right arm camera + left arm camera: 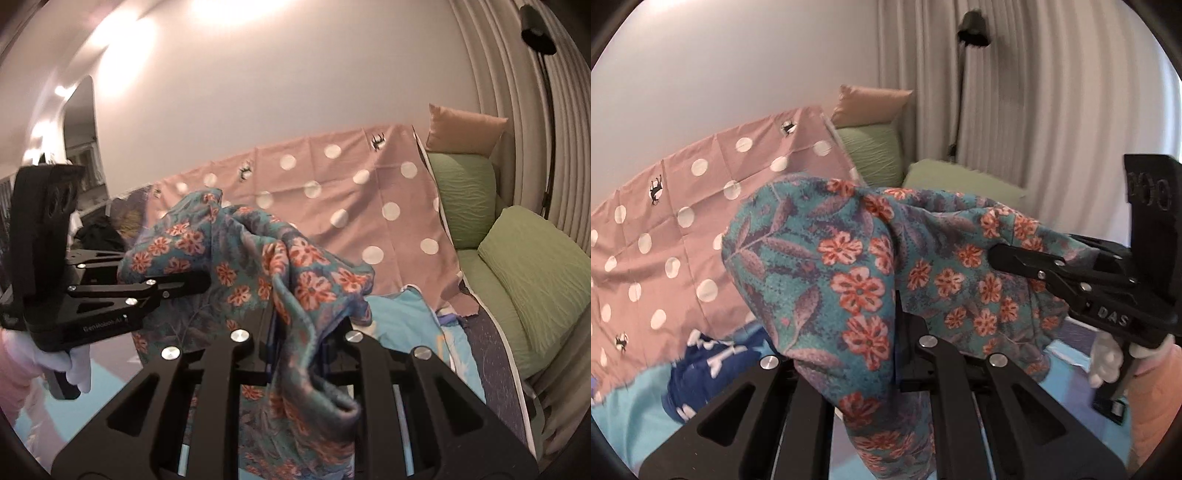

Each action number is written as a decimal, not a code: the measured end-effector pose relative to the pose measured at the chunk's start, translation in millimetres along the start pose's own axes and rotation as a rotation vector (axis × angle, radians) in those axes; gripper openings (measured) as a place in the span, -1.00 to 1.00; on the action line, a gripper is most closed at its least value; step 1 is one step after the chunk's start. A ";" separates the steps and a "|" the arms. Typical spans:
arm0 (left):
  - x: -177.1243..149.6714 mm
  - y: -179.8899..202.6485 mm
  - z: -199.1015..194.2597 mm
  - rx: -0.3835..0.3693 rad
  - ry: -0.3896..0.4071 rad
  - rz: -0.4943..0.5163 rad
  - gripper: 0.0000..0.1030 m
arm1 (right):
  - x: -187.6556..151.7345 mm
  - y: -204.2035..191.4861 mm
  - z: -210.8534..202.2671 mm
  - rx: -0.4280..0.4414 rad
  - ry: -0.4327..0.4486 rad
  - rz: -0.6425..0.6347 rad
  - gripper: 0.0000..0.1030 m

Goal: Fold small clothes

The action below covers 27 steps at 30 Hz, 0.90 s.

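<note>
A teal garment with orange flowers (857, 266) hangs in the air between my two grippers, bunched and draped over both. My left gripper (886, 325) is shut on one edge of it; the cloth falls over its fingers. My right gripper (295, 325) is shut on another edge of the same garment (295, 273). In the left wrist view the right gripper (1001, 254) reaches in from the right, pinching the cloth. In the right wrist view the left gripper (199, 280) reaches in from the left, its tips buried in the fabric.
A pink polka-dot sheet (676, 229) covers the sofa back. A blue patterned garment (705, 369) lies on a light blue blanket (624, 417) below. Green cushions (532, 280) and a tan pillow (461, 129) sit at right, with curtains and a black floor lamp (971, 26) behind.
</note>
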<state>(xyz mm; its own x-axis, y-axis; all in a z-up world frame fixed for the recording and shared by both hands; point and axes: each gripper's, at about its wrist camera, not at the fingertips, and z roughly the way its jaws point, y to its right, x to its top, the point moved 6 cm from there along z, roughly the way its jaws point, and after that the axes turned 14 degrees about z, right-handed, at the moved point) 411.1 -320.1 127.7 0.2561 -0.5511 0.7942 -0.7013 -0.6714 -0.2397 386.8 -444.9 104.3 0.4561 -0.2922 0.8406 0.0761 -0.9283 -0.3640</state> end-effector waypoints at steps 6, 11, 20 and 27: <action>-63.0 -61.6 149.6 0.460 -0.295 0.115 0.42 | -50.3 92.2 153.5 -0.487 -0.135 0.057 -0.26; -145.8 -70.1 165.5 0.409 -0.386 0.031 0.42 | -126.8 134.7 124.8 -0.364 -0.143 0.319 -0.28; -198.8 11.4 39.2 0.181 -0.230 -0.023 0.67 | -191.2 48.4 -53.8 -0.354 -0.059 0.067 0.60; -190.5 71.9 -88.4 0.202 -0.050 -0.106 0.97 | -203.0 -19.8 -180.1 -0.343 0.136 0.143 0.89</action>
<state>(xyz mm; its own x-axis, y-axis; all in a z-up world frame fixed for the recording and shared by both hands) 253.1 -219.6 8.6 0.3576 -0.4923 0.7936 -0.5223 -0.8099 -0.2670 133.0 -408.6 13.0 0.3170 -0.4307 0.8450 -0.2907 -0.8922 -0.3457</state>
